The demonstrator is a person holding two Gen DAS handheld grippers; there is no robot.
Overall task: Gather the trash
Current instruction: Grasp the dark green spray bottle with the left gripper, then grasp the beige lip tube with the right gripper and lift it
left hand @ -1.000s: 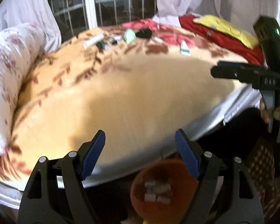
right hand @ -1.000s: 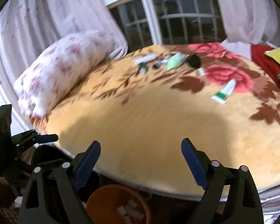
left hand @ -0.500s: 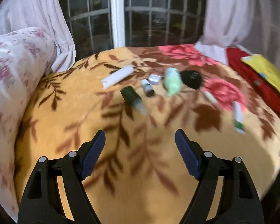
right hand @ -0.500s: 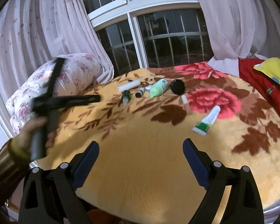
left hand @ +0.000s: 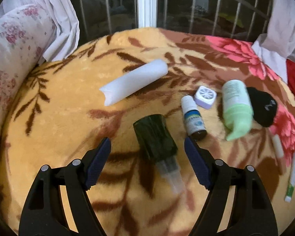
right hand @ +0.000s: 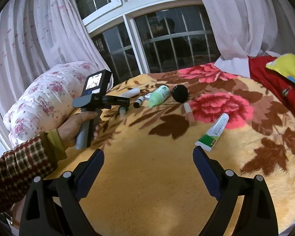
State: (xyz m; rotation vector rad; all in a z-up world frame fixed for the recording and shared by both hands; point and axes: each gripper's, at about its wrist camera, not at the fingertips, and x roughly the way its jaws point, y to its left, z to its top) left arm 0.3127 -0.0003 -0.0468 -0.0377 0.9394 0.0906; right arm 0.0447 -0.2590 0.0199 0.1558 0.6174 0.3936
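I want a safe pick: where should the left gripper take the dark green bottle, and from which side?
Grip the dark green bottle across its wide body, coming from the near, cap end. It lies flat, pointing toward the open left gripper, and its clear cap is narrow and tapered.

Plush yellow fleece blanket with brown leaves and pink flowers (left hand: 55, 118): deep, soft, matt pile. White rolled paper tube (left hand: 133, 84): smooth, matt. Dark green bottle with clear cap (left hand: 157, 137): glossy, plastic by its look; the cap translucent. Small white dropper bottle with blue label (left hand: 192, 118): smooth plastic, slight sheen. Pale green plastic pump bottle (left hand: 237, 108): satin finish. Black knitted cloth piece (left hand: 264, 109): matt, soft. White and green toothpaste tube (right hand: 213, 132): glossy printed laminate. White pillow with pink flower print (right hand: 43, 100): matt woven cloth. Sheer white curtains (right hand: 39, 35): thin, translucent cloth.
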